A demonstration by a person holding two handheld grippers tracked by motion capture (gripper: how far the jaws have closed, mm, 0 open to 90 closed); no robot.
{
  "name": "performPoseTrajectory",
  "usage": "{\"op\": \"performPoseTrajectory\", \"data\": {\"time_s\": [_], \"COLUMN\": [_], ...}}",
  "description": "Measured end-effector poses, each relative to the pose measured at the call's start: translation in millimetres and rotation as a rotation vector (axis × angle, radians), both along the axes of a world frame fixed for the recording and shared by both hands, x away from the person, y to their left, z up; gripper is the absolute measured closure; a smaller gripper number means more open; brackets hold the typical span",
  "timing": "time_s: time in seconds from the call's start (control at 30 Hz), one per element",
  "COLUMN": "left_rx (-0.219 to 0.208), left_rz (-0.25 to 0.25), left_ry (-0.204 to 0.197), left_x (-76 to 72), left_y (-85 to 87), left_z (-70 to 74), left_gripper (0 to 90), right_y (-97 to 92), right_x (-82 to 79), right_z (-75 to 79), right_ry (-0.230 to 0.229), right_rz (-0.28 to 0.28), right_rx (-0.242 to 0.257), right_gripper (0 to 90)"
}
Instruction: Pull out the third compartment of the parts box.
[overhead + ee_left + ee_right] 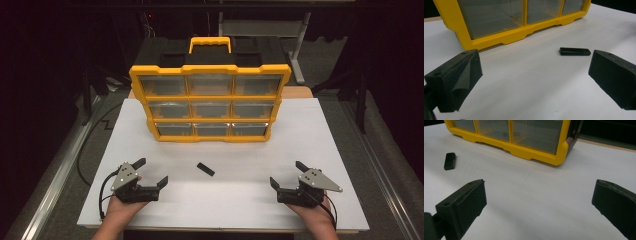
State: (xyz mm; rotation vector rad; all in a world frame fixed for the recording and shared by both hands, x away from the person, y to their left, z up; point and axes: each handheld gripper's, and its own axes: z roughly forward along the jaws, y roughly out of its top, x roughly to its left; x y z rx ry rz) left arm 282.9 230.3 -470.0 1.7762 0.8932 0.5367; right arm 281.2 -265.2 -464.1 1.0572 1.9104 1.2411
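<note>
**Both claws wide, small black block waiting mid-worktop**

Near edge of the worktop (300, 125): left claw (152, 172) sits toward the near-left corner, jaws spread wide, nothing in them. Right claw (286, 173) toward the near-right corner, also wide and empty. Each is held in one hand, forearms coming in over the near edge.

Between them, a bit farther in: one small black block (205, 169), flat on the white surface, lying at an angle, well apart from both claws. Left gripper view has it ahead, nearer the right jaw (575, 51); right gripper view has it far off to the left (449, 161).

Likely step: reach and pick the block. It looks slightly nearer the left claw. Best to turn the jaws across its narrow width, come down low and close squarely; it's thin, so a skewed grip could flip it.

Far side: one yellow drawer organizer (210, 102), standing upright at the far edge, nine clear drawers in three rows of three, all shut.

Count: two claws, one block, one organizer.
</note>
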Motion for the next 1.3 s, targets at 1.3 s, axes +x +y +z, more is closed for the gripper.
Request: {"op": "performPoseTrajectory", "data": {"time_s": [1.3], "left_rx": [0.001], "left_rz": [-0.012], "left_ry": [-0.021], "left_x": [-1.0], "left_y": [-2.4], "left_z": [-0.3], "left_gripper": [0.2], "right_y": [21.8], "right_x": [48.3], "right_z": [0.2], "right_ry": [0.026], "right_rz": [-0.022], "right_rx": [-0.003], "right_gripper": [0.3]}}
